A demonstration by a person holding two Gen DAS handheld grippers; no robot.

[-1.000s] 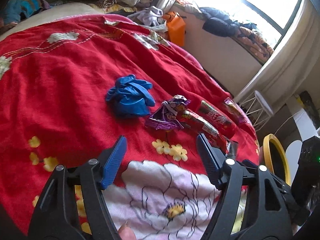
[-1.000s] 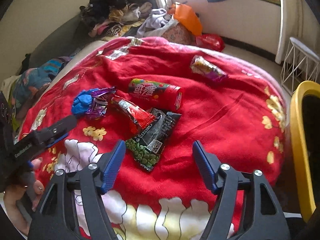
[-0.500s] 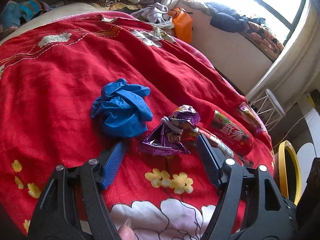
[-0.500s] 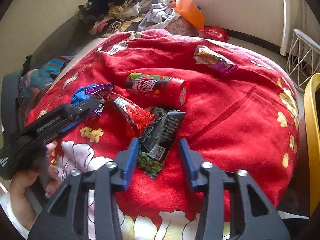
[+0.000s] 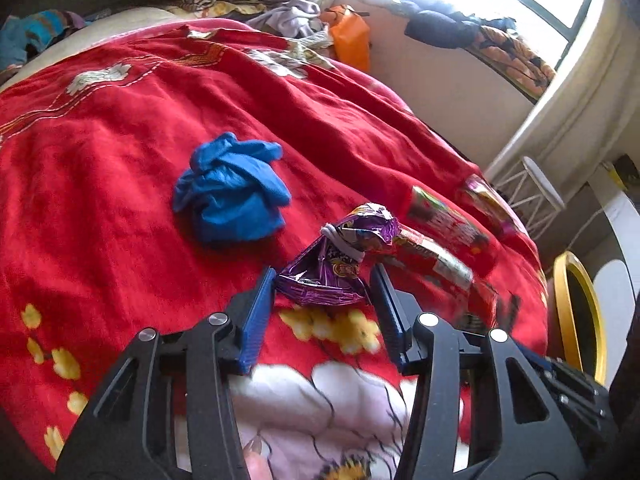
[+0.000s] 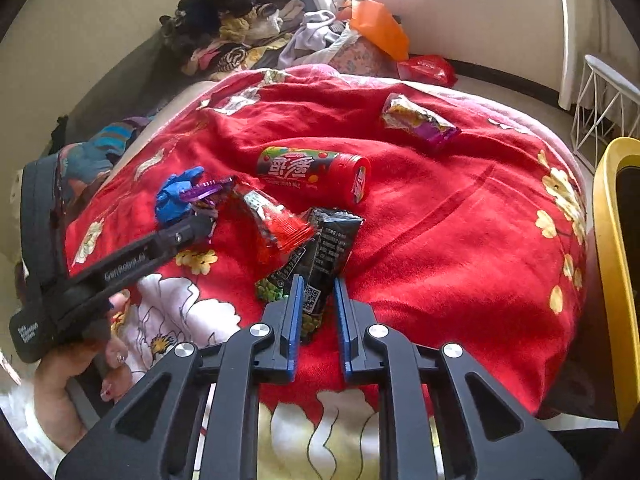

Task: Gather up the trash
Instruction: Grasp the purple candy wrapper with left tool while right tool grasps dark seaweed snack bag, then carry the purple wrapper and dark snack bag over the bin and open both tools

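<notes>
Crumpled glove [image 5: 234,190] left of wrapper [image 5: 340,260] on blanket [image 5: 100,184]; canister [image 6: 316,170] behind packet [image 6: 320,256].

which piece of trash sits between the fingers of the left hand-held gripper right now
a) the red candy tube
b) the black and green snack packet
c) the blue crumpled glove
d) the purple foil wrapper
d: in the left wrist view the purple foil wrapper lies between the two fingers of the left hand-held gripper, with the blue crumpled glove further out on the red blanket.

Crumpled wrappers [image 6: 316,256] on red blanket [image 6: 460,216]
</notes>
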